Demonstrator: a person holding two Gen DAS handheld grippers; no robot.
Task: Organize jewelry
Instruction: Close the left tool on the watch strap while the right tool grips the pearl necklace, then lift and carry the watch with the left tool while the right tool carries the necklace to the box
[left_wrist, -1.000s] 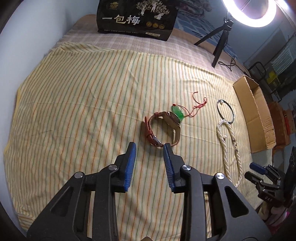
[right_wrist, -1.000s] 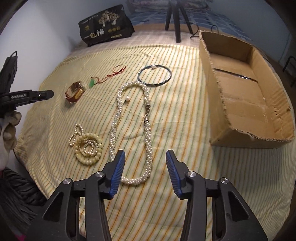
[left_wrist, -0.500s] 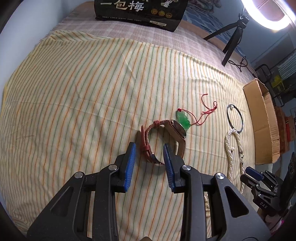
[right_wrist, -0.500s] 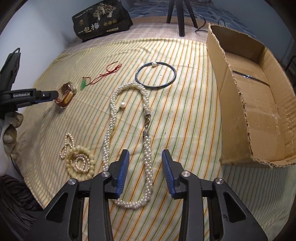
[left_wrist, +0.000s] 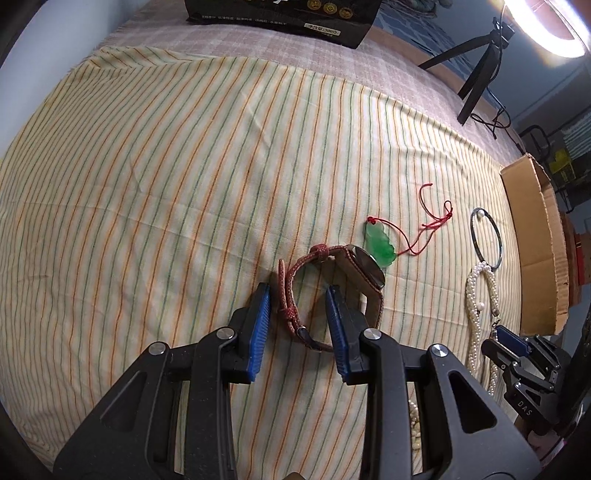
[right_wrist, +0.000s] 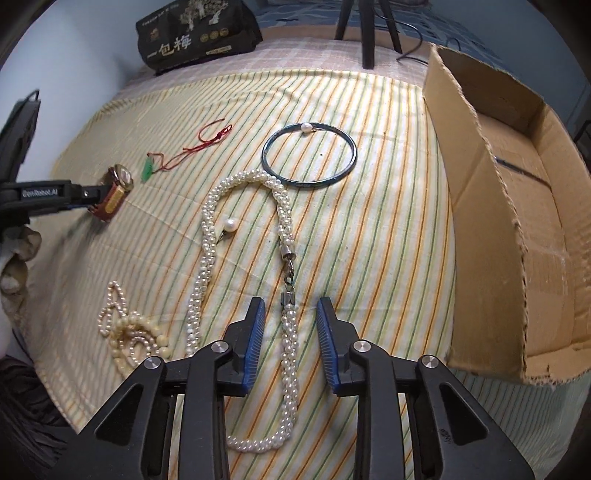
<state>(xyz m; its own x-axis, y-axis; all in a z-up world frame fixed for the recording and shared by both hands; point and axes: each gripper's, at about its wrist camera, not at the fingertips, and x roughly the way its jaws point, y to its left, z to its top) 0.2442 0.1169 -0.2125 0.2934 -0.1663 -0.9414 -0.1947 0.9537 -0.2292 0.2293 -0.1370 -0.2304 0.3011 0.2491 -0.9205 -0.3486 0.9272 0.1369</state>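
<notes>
Noted: right claw (right_wrist: 290, 345) parted, having just narrowed, astride pearl necklace (right_wrist: 207, 236) strand running lengthwise between unpressed pads toward cardboard box (right_wrist: 491, 236); left claw (left_wrist: 297, 326) parted astride watch (left_wrist: 332, 288) strap, apparently not yet pinching.

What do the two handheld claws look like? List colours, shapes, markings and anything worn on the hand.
Both the left claw and the right claw have black plastic triangular frames with cut-out openings, silver round rivets and ribbed blue pads on the fingers. White "GenRobot.AI" lettering runs along the left claw's side. A pale glove covers the left hand.
</notes>
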